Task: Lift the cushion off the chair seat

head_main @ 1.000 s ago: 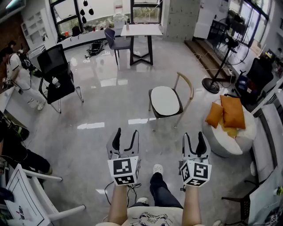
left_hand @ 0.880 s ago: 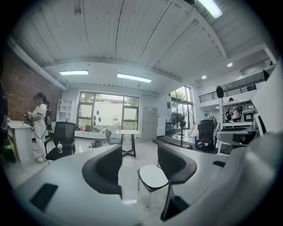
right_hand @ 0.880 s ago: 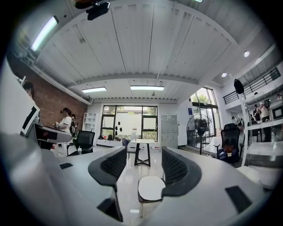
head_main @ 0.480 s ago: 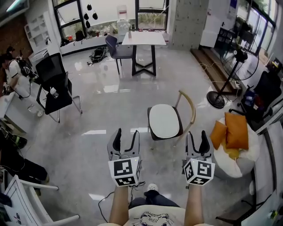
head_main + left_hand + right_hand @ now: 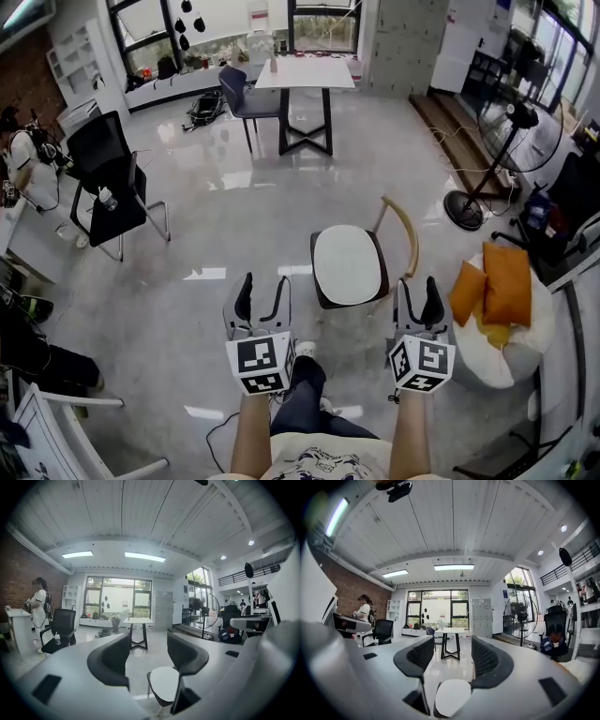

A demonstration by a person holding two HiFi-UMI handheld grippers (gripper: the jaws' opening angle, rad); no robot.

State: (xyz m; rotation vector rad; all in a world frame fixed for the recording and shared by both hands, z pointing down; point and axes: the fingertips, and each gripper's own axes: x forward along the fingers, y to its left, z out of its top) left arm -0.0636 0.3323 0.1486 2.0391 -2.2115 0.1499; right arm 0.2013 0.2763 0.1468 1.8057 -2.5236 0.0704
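Straight ahead, left gripper (image 5: pixel 264 287) and right gripper (image 5: pixel 418 290) held level, fingers (image 5: pixel 246 294) apart, empty, cushion (image 5: pixel 347 265) on chair (image 5: pixel 411 236) beyond.

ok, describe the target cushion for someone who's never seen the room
Mid-floor, below the white table in the head view, stands a chair with a curved wooden back. The cushion is the flat white oval on its seat; the other cushions, on the pouf to the right, are orange.

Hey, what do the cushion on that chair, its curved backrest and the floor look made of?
Cushion: probably fabric-covered padding, matte off-white, no glare. Backrest: likely bent wood, a smooth tan arc. Floor: polished stone or tile, glossy, with bright reflected patches of light.
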